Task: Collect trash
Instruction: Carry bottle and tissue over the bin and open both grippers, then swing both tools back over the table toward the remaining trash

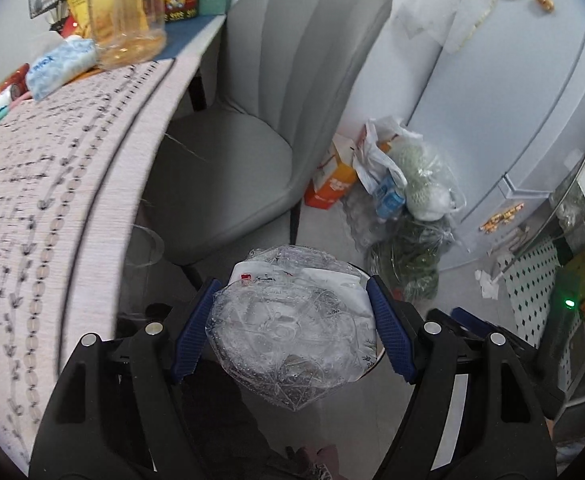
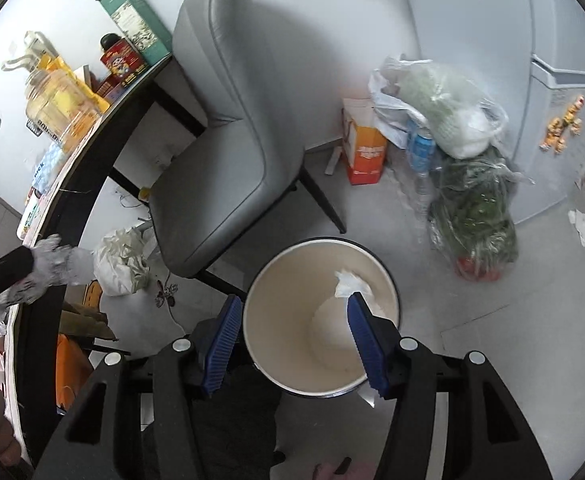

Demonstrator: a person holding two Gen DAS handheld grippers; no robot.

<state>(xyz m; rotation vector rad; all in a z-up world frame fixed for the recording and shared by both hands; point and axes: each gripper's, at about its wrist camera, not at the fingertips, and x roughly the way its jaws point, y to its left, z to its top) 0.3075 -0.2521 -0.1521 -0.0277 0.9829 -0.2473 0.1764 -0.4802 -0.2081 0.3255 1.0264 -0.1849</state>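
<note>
My left gripper (image 1: pixel 292 326) is shut on a crumpled clear plastic wrap (image 1: pixel 288 340), held off the table's edge above the round cream trash bin (image 1: pixel 366 276), which the wrap mostly hides. In the right wrist view the bin (image 2: pixel 276 328) stands on the floor below my right gripper (image 2: pixel 290 338), which is open with its blue fingers (image 2: pixel 222 344) spread across the bin's mouth. A white crumpled tissue (image 2: pixel 350 284) lies inside the bin by the right finger. The left gripper with the wrap (image 2: pixel 58 262) shows at the far left by the table edge.
A grey chair (image 2: pixel 228 152) stands behind the bin. The table with a patterned cloth (image 1: pixel 52 184) carries a plastic jar (image 1: pixel 126 12), tissue packs and boxes. Plastic bags (image 2: pixel 452 120), an orange carton (image 2: pixel 362 152) and a fridge (image 1: pixel 512 100) are to the right. A white bag (image 2: pixel 118 266) lies under the table.
</note>
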